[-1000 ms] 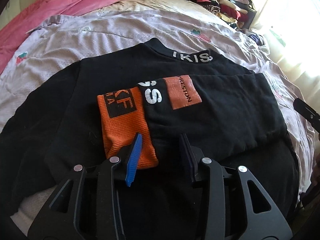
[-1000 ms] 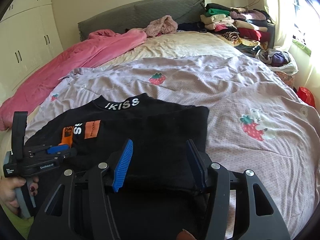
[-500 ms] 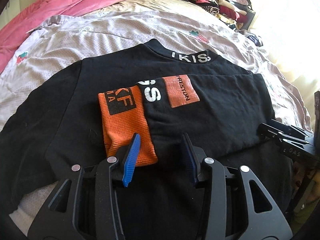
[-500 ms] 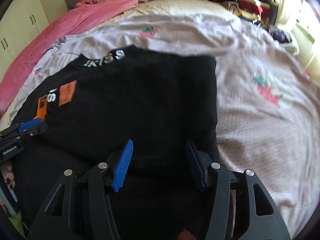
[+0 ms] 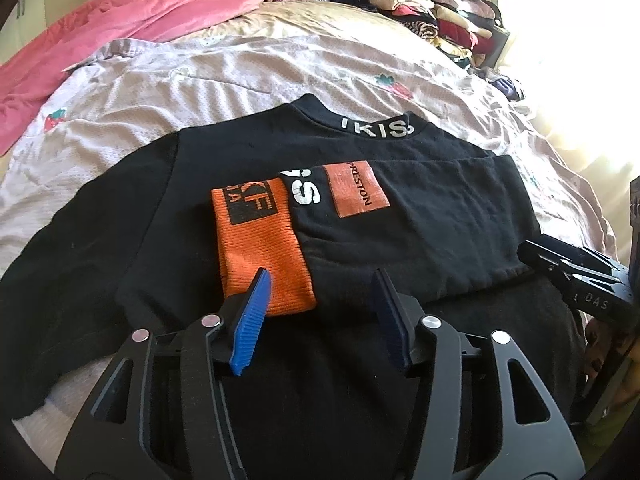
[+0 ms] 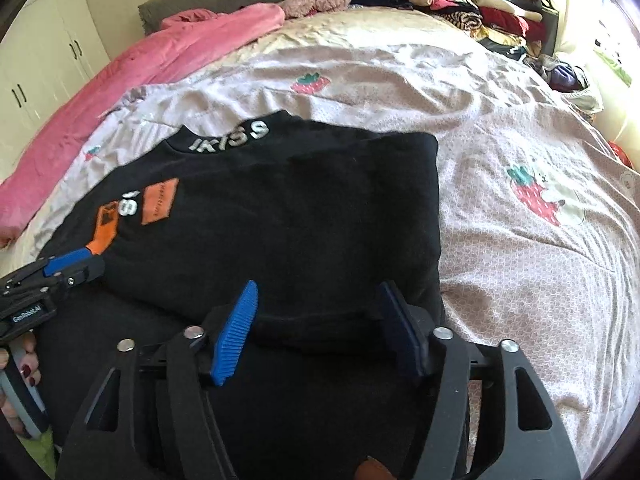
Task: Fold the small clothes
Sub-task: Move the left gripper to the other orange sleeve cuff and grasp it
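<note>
A black sweatshirt (image 5: 248,168) with a white-lettered collar lies flat on the bed, back up. Its right sleeve is folded across the body, and the orange cuff (image 5: 260,248) points toward me. The sweatshirt also shows in the right wrist view (image 6: 304,216). My left gripper (image 5: 322,304) is open and empty, just above the cuff's end. My right gripper (image 6: 318,320) is open and empty over the folded sleeve's near edge on the right side. Each gripper shows in the other's view, the right one (image 5: 568,264) and the left one (image 6: 68,266).
The bed has a lilac strawberry-print cover (image 6: 520,208). A pink blanket (image 5: 120,20) lies at the far left. Stacks of folded clothes (image 5: 432,12) sit at the far right by the bright window. White cupboards (image 6: 36,72) stand to the left.
My right gripper dropped toward the sweatshirt's right side and now hovers low over the folded sleeve. My left gripper stayed by the orange cuff. Both stayed open.
</note>
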